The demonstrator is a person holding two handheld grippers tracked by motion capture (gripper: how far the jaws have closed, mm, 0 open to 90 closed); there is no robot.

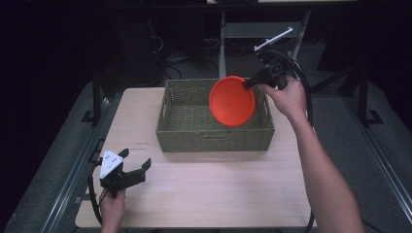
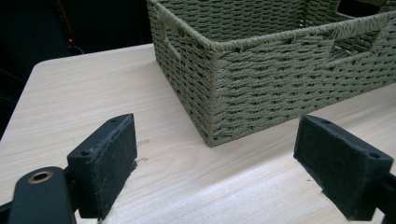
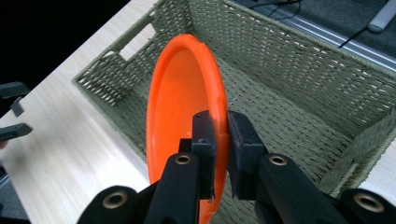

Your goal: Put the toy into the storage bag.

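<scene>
right tongs (image 3: 221, 133) pinch orange plate (image 1: 231, 101) by its rim, tilted over basket (image 1: 214, 138). thin edge grip; plate could slip or clip the wall. left tongs (image 2: 215, 161) wide, idle on surface (image 1: 204, 189).

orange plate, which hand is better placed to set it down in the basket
Right. The right gripper is shut on the orange plate's rim and holds it tilted above the basket. The left gripper is open, holds nothing, and sits low over the table's near left corner.
</scene>
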